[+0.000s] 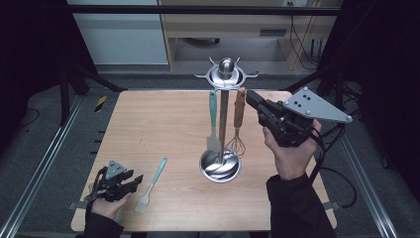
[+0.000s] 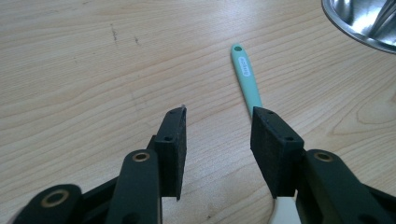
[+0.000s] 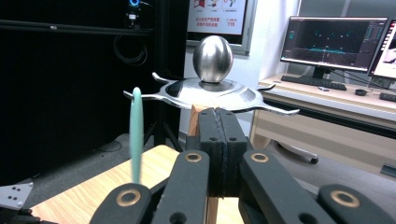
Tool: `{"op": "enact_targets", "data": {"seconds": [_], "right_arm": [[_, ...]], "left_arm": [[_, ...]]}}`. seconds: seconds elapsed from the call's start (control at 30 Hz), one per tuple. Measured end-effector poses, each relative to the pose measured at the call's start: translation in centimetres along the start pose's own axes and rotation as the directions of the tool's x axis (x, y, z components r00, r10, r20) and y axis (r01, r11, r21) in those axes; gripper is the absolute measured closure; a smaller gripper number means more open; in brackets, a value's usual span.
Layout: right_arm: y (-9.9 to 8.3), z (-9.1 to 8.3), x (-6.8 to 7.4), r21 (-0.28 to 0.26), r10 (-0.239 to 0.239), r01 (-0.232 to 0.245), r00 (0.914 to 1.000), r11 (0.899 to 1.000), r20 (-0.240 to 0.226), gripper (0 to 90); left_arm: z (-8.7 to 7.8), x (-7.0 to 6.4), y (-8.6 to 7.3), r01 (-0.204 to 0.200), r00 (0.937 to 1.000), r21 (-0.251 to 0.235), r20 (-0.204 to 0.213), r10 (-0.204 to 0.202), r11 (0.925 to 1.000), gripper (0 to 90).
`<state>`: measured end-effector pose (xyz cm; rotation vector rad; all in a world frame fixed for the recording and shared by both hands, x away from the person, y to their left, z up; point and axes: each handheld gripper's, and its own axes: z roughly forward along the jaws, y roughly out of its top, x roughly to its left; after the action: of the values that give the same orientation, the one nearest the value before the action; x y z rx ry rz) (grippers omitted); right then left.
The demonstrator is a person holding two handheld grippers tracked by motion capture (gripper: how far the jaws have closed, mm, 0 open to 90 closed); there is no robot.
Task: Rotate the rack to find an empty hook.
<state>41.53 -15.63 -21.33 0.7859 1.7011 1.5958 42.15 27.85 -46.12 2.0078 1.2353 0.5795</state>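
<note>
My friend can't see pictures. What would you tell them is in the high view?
A metal utensil stand on a wooden table holds a teal spatula and a whisk. The right hand-held gripper meets the whisk's handle; the left hand-held gripper rests beside a teal brush.

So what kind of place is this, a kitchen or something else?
Probably a lab or office set up for recording, not a kitchen: a wooden table inside a dark metal frame, computer monitors on a desk behind, and a utensil rack as a prop.
</note>
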Motion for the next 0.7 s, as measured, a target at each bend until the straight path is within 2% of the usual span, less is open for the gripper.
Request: {"op": "enact_targets", "data": {"seconds": [0.7], "right_arm": [[0.1,1.2,2.0,0.005,-0.023,0.023,0.9963,1.000,-0.083,90.0]], "left_arm": [[0.1,0.0,0.0,0.003,1.0000,0.006,-0.003,-0.003,1.0000,55.5]]}}
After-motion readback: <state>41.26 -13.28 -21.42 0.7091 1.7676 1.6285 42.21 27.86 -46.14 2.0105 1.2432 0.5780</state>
